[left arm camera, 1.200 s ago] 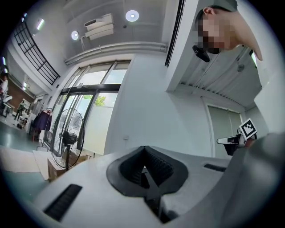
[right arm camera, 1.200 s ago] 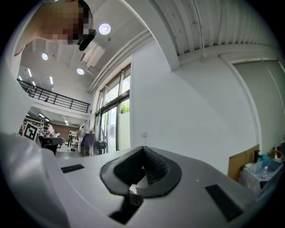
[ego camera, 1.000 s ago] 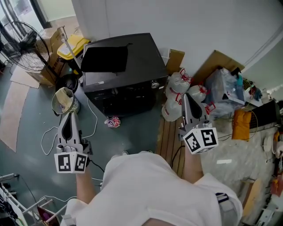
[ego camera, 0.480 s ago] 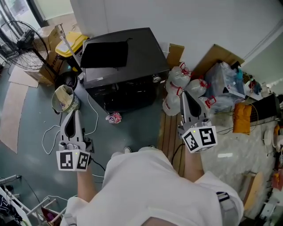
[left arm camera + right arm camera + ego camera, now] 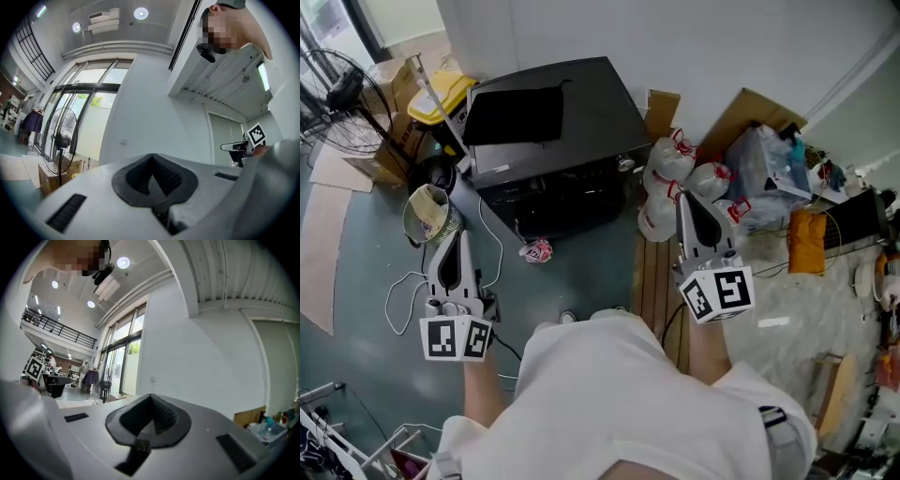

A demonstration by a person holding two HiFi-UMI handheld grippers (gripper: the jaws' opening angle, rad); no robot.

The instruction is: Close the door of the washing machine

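The black washing machine [image 5: 553, 141] stands against the white wall in the head view, with a dark panel [image 5: 514, 114] on its top. I cannot tell whether its door is open. My left gripper [image 5: 455, 236] hangs over the floor in front of the machine's left corner, well short of it, jaws together and empty. My right gripper [image 5: 682, 201] is held to the right of the machine, over the white bags, also shut and empty. In the left gripper view, the left gripper [image 5: 151, 157] faces the wall with its jaws meeting. The right gripper [image 5: 151, 397] does the same in its own view.
A floor fan [image 5: 337, 94] and a yellow-lidded bin [image 5: 441, 94] stand left of the machine. A lined waste basket [image 5: 427, 214], a white cable [image 5: 408, 291] and a crumpled red-white wrapper [image 5: 534, 250] lie on the floor. Tied white bags [image 5: 675, 183], cardboard [image 5: 759, 122] and wooden slats [image 5: 661, 281] crowd the right.
The right gripper has drifted a little to the left, toward the machine. The left gripper has hardly moved. Both stay shut.
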